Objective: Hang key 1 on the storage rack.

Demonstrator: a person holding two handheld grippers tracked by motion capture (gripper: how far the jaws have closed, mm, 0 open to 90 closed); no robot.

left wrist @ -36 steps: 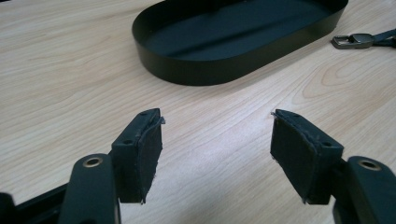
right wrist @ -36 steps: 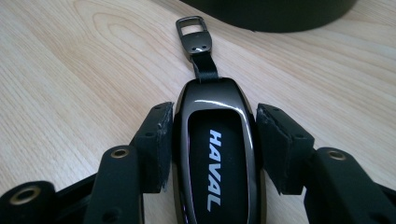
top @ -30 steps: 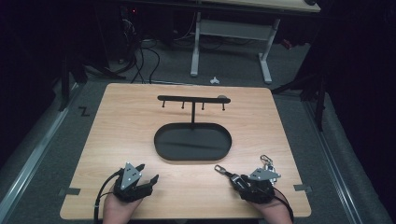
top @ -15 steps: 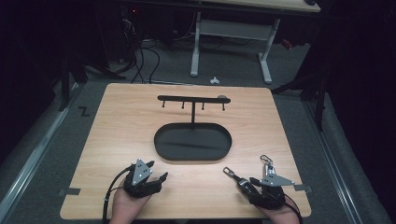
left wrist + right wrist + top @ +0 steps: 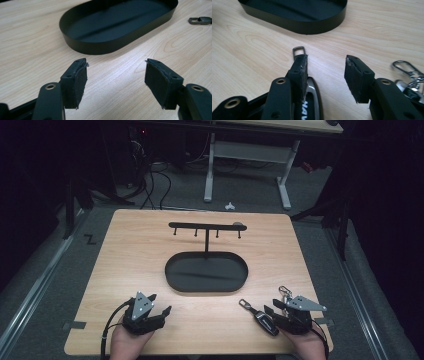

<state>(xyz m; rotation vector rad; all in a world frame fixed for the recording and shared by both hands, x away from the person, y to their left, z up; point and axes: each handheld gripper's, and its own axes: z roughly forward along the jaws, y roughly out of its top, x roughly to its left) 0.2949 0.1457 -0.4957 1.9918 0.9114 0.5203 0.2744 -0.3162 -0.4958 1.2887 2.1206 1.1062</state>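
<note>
A black oval tray (image 5: 175,282) sits mid-table with a T-shaped hook rack (image 5: 206,226) standing at its far side. A black key fob (image 5: 263,321) with a metal loop (image 5: 299,50) lies near the front right. My right gripper (image 5: 273,309) is open just over it. In the right gripper view the fob (image 5: 312,100) lies under the left jaw, and nothing is between the pads of this gripper (image 5: 325,72). A metal key ring clip (image 5: 405,67) lies beside the right jaw. My left gripper (image 5: 160,304) is open and empty over bare wood at the front left.
In the left gripper view the tray wall (image 5: 100,47) is just ahead of the open jaws (image 5: 116,80), and the fob's loop (image 5: 200,20) lies far right. Bare wooden table (image 5: 125,255) surrounds the tray. Desk legs and cables stand on the floor beyond.
Both grippers have shifted slightly near the table's front edge, the right one drifting to the right. Both stay open. The tray and rack have not moved.
</note>
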